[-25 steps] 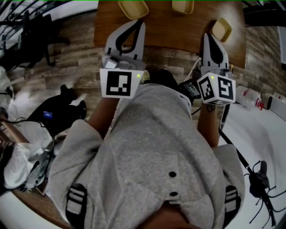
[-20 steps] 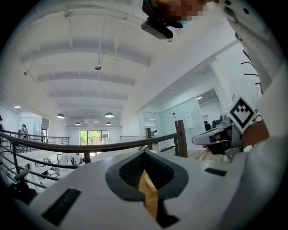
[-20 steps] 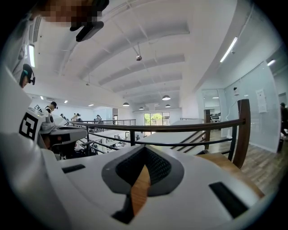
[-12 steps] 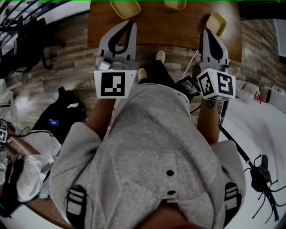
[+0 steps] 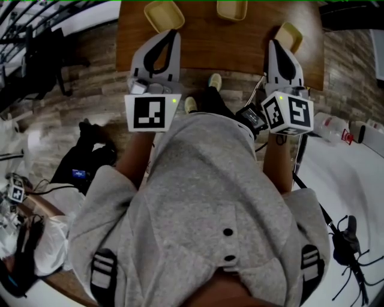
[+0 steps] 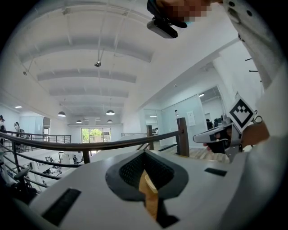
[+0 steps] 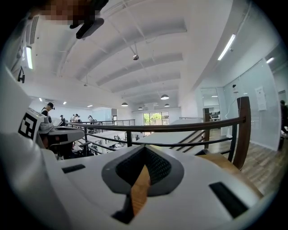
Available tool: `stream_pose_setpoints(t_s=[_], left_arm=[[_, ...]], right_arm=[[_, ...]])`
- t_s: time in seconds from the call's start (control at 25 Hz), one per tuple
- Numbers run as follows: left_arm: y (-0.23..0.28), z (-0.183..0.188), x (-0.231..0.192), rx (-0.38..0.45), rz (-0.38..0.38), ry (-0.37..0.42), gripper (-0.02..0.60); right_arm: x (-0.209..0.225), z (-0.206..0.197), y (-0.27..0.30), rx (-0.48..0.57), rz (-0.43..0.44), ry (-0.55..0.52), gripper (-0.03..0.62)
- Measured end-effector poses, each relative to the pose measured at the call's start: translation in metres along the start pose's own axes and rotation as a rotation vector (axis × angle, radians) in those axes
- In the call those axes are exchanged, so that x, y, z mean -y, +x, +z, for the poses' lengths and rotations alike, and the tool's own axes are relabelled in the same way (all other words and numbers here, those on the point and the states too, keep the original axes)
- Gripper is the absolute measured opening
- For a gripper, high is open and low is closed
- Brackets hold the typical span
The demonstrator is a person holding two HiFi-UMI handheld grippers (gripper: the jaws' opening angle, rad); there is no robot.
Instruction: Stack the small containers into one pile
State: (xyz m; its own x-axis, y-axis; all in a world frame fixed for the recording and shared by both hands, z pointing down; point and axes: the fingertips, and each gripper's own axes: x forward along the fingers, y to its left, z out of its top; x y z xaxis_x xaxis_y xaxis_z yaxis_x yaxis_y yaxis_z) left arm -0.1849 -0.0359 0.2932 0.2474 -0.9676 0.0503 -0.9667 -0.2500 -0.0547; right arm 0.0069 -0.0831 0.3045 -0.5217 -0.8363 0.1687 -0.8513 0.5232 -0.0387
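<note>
Head view showed me nothing stacked yet: three yellow containers (image 5: pixel 163 15) sat apart on the desk (image 5: pixel 222 42), my left claw (image 5: pixel 171 35) and right claw (image 5: pixel 275 44) both clenched, empty.

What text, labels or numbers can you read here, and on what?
No text is legible.
Left cube, right cube: square marker patterns, no letters.
Bottle, red label: too small to read.
Black bag, blue patch: blurred.
Wall sheet: too small to read.

3 separate yellow containers (image 5: pixel 164 14) on brown table (image 5: pixel 228 48)
</note>
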Motion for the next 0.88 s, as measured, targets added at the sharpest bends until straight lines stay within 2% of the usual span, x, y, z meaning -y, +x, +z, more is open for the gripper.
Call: stream_pose_setpoints(t_s=[0.24, 0.56, 0.88], left_arm=[[0.023, -0.008, 0.0, -0.049, 0.006, -0.001, 0.012], [0.059, -0.013, -0.009, -0.061, 0.035, 0.02, 0.012], [0.09, -0.018, -0.001, -0.089, 0.021, -0.008, 0.012]], right_arm=[[0.017, 0.003, 0.019, -0.013, 0.023, 0.012, 0.012], [0.04, 0.004, 0.056, -0.014, 0.05, 0.027, 0.012], [0.059, 0.008, 0.082, -0.007, 0.103, 0.04, 0.012]])
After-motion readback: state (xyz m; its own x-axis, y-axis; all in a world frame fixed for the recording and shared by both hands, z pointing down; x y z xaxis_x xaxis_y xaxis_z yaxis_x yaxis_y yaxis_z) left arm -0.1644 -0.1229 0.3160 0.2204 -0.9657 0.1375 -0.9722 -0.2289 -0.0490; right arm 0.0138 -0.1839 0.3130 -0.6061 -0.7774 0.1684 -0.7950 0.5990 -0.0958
